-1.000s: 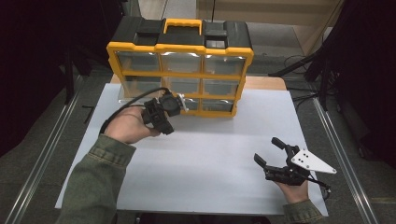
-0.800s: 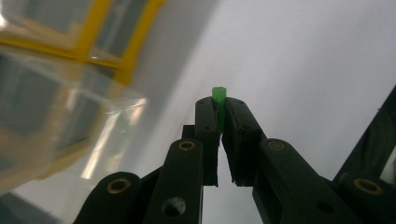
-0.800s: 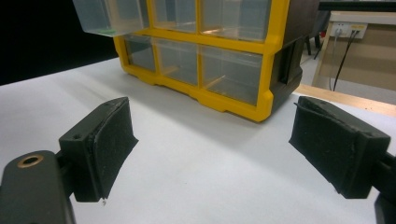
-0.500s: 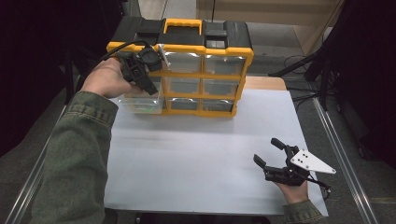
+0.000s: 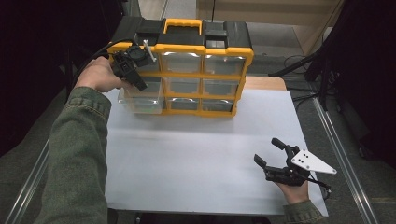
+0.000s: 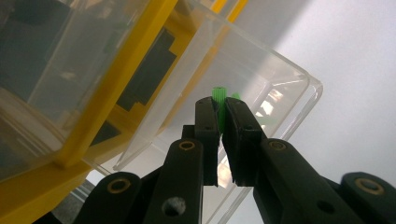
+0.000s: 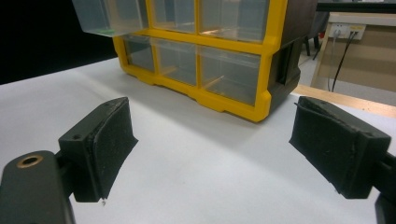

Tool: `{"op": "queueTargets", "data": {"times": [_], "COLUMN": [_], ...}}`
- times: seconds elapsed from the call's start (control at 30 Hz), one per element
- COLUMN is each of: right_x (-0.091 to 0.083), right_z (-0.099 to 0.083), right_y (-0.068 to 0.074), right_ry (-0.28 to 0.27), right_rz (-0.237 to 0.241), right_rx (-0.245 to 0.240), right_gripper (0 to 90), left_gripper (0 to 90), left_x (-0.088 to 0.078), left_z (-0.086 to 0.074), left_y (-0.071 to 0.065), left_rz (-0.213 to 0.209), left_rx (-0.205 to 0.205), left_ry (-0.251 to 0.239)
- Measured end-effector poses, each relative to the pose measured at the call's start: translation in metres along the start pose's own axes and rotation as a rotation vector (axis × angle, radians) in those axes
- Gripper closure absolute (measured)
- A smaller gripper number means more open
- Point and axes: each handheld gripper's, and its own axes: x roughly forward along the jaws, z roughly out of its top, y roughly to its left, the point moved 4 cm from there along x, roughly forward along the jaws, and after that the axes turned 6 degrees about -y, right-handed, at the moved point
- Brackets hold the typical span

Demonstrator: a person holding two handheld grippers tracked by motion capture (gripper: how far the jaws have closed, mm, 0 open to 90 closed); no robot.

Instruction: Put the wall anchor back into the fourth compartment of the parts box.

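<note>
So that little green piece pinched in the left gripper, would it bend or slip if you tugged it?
The green piece looks like ribbed plastic, so probably stiff. It is tiny beside the left gripper, whose jaws are clamped on it, so likely very light. Those ridges should help grip, though being so narrow it might twist or pop out over the pulled-out clear drawer.

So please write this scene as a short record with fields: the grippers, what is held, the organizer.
left gripper: shut on small green piece, over the open drawer
right gripper: open, holds nothing, low over the white mat
organizer: yellow and black, standing upright at the far edge of the mat
clear drawer: pulled out, left column
</note>
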Motion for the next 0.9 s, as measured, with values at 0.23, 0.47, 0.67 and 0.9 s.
{"op": "queueTargets", "data": {"times": [0.23,0.47,0.67,0.9], "right_x": [0.001,0.001,0.001,0.001], "right_z": [-0.001,-0.001,0.0,-0.001], "right_y": [0.001,0.001,0.001,0.001], "right_ry": [0.003,0.002,0.003,0.004], "right_rz": [0.001,0.002,0.003,0.003], "right_rx": [0.001,0.001,0.001,0.004], "right_gripper": [13.2,13.2,13.2,13.2], "left_gripper": [67.0,31.5,34.4,34.5], "left_x": [-0.001,-0.002,-0.007,-0.003], "left_z": [0.0,0.001,0.004,0.009], "left_y": [-0.005,-0.012,-0.022,-0.064], "left_rz": [-0.001,0.009,-0.004,0.003], "left_rx": [-0.017,-0.049,-0.045,0.026], "left_ry": [0.01,0.019,0.002,-0.007]}}
